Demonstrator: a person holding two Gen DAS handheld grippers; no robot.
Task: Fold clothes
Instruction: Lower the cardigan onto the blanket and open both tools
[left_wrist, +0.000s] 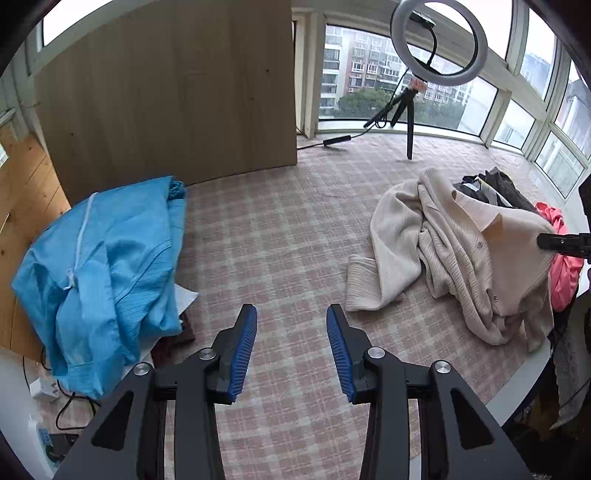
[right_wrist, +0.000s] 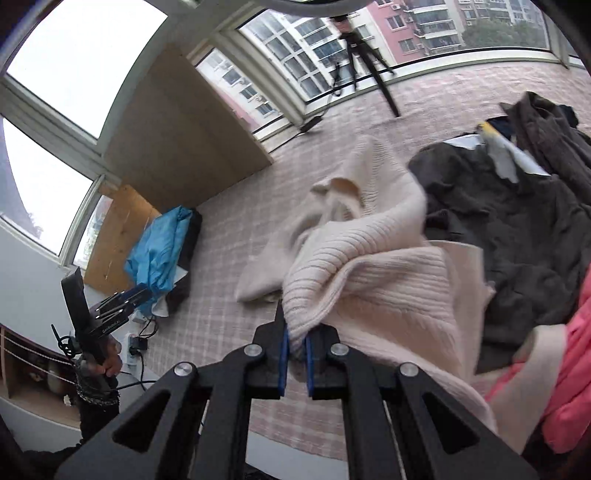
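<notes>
A cream ribbed cardigan (left_wrist: 461, 251) lies crumpled on the right of a pink checked surface (left_wrist: 280, 243). My right gripper (right_wrist: 295, 332) is shut on an edge of the cardigan (right_wrist: 369, 280) and lifts it; the gripper also shows at the right edge of the left wrist view (left_wrist: 561, 243). My left gripper (left_wrist: 291, 325) is open and empty, hovering over bare checked cloth to the left of the cardigan. It also shows far left in the right wrist view (right_wrist: 125, 299).
A blue garment (left_wrist: 107, 273) is heaped at the left. Dark clothes (right_wrist: 517, 229) and a pink garment (right_wrist: 569, 369) lie right of the cardigan. A ring light on a tripod (left_wrist: 432, 44) stands at the back by the windows. A wooden board (left_wrist: 166, 92) leans at the back left.
</notes>
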